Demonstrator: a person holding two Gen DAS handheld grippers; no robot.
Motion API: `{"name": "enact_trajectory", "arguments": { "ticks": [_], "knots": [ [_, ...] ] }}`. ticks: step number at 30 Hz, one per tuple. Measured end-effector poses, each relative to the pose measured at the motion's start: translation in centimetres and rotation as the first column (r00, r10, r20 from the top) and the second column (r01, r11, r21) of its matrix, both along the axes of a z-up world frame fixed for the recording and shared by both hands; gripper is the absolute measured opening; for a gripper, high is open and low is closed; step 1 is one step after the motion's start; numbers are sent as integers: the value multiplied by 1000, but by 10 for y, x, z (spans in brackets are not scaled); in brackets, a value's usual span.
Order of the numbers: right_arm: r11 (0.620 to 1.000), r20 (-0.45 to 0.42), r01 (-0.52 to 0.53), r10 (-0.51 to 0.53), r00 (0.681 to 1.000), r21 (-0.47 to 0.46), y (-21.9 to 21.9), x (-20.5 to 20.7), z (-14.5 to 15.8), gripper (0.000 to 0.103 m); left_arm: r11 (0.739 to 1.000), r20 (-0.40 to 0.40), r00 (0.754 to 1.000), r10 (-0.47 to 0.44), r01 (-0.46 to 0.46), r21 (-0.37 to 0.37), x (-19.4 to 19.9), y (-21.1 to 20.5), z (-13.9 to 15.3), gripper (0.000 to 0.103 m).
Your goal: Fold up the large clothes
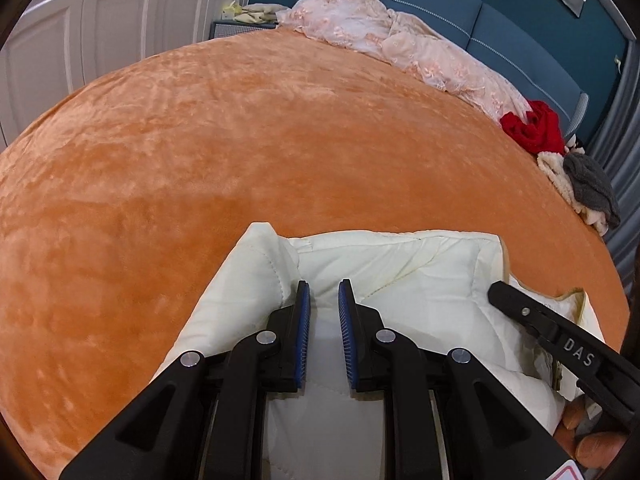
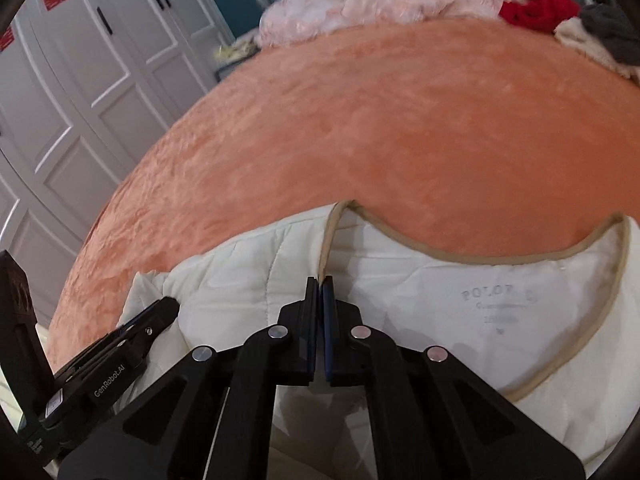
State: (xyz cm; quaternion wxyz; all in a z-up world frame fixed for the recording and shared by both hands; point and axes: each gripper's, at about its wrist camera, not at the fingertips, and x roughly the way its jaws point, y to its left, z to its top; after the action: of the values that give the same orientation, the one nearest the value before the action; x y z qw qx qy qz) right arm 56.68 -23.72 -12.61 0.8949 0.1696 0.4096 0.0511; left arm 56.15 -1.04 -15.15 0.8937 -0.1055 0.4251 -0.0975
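A cream quilted jacket [image 1: 420, 276] lies on the near edge of an orange plush bed [image 1: 240, 140]. My left gripper [image 1: 323, 286] hovers over the jacket's left part with its blue-padded jaws apart and nothing between them. A folded sleeve [image 1: 248, 276] rises just left of it. In the right wrist view the jacket [image 2: 500, 300] shows its tan-trimmed neckline and inner label. My right gripper [image 2: 320, 280] is shut on the jacket's trimmed front edge beside the collar. The left gripper also shows in the right wrist view [image 2: 148, 320], at the lower left.
A pink lace cover [image 1: 400, 40] lies bunched along the blue headboard [image 1: 520, 28]. A red garment [image 1: 532, 126] and a grey and cream pile [image 1: 584, 188] sit at the bed's right edge. White wardrobe doors [image 2: 80, 100] stand to the left.
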Motion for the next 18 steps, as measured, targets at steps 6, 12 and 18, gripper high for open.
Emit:
{"name": "enact_trajectory", "arguments": {
  "ticks": [6, 12, 18],
  "knots": [
    [998, -12, 61, -61, 998, 33, -9, 0, -15, 1, 1000, 10, 1000, 7, -7, 7, 0, -1, -4, 18],
    [974, 63, 224, -222, 973, -22, -36, -35, 23, 9, 997, -16, 1000, 7, -6, 71, 2, -6, 9, 17],
    [924, 134, 380, -381, 915, 40, -143, -115, 53, 32, 984, 65, 985, -160, 155, 83, -28, -49, 71, 24]
  ]
}}
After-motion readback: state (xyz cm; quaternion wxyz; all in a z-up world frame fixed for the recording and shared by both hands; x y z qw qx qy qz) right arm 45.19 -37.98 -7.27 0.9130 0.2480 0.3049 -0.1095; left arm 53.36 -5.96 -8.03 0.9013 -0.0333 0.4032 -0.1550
